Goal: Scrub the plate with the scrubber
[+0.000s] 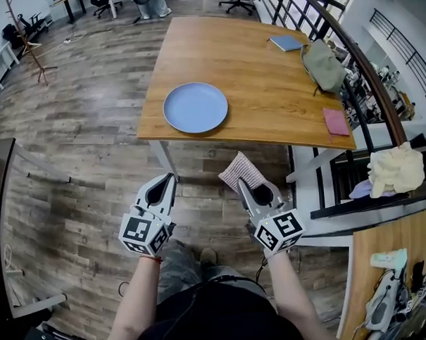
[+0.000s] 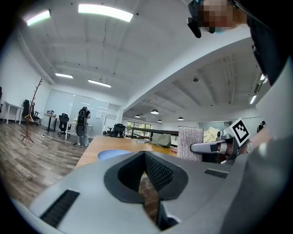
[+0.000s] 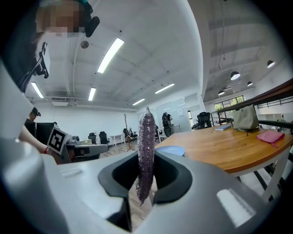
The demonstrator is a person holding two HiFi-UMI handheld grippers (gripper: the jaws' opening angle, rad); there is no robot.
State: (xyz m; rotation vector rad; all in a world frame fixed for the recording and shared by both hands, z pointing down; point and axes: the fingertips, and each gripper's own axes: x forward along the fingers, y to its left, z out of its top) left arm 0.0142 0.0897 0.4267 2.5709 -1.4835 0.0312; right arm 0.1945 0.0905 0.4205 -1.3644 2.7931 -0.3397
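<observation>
A round blue plate point(image 1: 195, 107) lies near the front left edge of the wooden table point(image 1: 265, 79); it also shows as the blue plate point(image 2: 111, 154) and the plate point(image 3: 170, 150) in the gripper views. My right gripper point(image 1: 240, 182) is shut on a purple-grey knitted scrubber point(image 1: 242, 171), which stands upright between its jaws as the scrubber point(image 3: 146, 153). My left gripper point(image 1: 165, 182) is shut with nothing in it. Both grippers hover over the floor, short of the table's front edge and apart from the plate.
On the table's far right lie a blue notebook point(image 1: 287, 43), an olive bag point(image 1: 323, 64) and a pink cloth point(image 1: 336, 122). A black railing point(image 1: 368, 95) runs along the right. A cream cloth point(image 1: 395, 168) sits on a shelf at the right. Wooden floor point(image 1: 77, 136) spreads to the left.
</observation>
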